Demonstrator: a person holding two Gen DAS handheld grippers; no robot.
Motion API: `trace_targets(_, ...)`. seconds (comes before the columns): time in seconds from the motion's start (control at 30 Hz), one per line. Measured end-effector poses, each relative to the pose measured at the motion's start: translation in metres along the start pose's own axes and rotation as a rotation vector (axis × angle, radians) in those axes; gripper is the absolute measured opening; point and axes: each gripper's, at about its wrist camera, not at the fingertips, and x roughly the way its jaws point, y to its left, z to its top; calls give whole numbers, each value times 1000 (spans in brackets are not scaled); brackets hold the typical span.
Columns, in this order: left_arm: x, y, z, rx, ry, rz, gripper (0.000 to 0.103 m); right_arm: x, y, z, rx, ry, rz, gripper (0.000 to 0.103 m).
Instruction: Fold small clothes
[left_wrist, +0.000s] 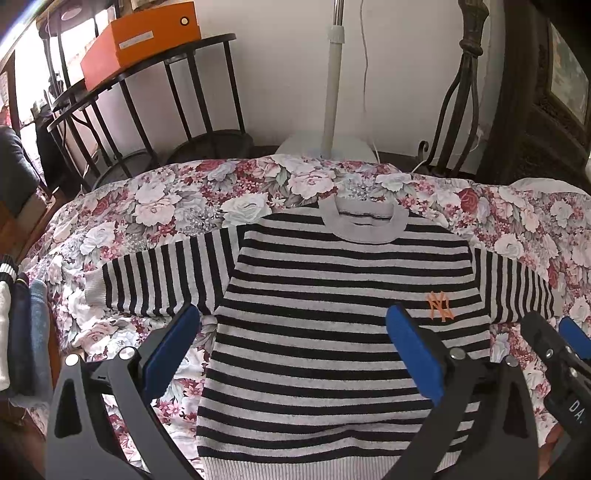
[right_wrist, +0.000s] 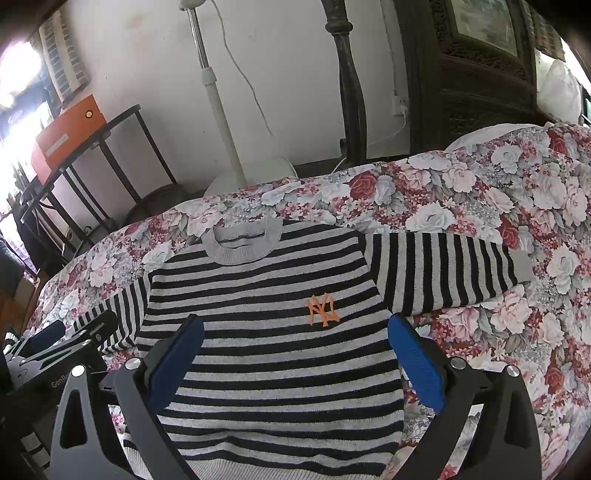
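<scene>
A small black-and-grey striped sweater (left_wrist: 340, 302) with a grey collar and an orange NY logo lies flat, front up, both sleeves spread, on a floral cloth (left_wrist: 155, 206); it also shows in the right wrist view (right_wrist: 266, 332). My left gripper (left_wrist: 295, 347) is open and empty, hovering over the sweater's lower left half. My right gripper (right_wrist: 295, 350) is open and empty over the lower right half, near the logo (right_wrist: 323, 304). Each gripper shows at the edge of the other's view: the right one (left_wrist: 554, 354), the left one (right_wrist: 62, 339).
A stack of folded clothes (left_wrist: 18, 332) sits at the left edge of the floral surface. Behind it stand a black metal rack (left_wrist: 147, 110) with an orange box (left_wrist: 140, 40), a white fan stand (left_wrist: 332, 92) and dark carved furniture (right_wrist: 480, 74).
</scene>
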Motion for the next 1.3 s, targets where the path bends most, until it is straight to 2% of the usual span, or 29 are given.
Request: trace_targets(1.3, 0, 1, 0, 0, 4, 3, 99, 1, -2, 0, 1, 1, 3, 100)
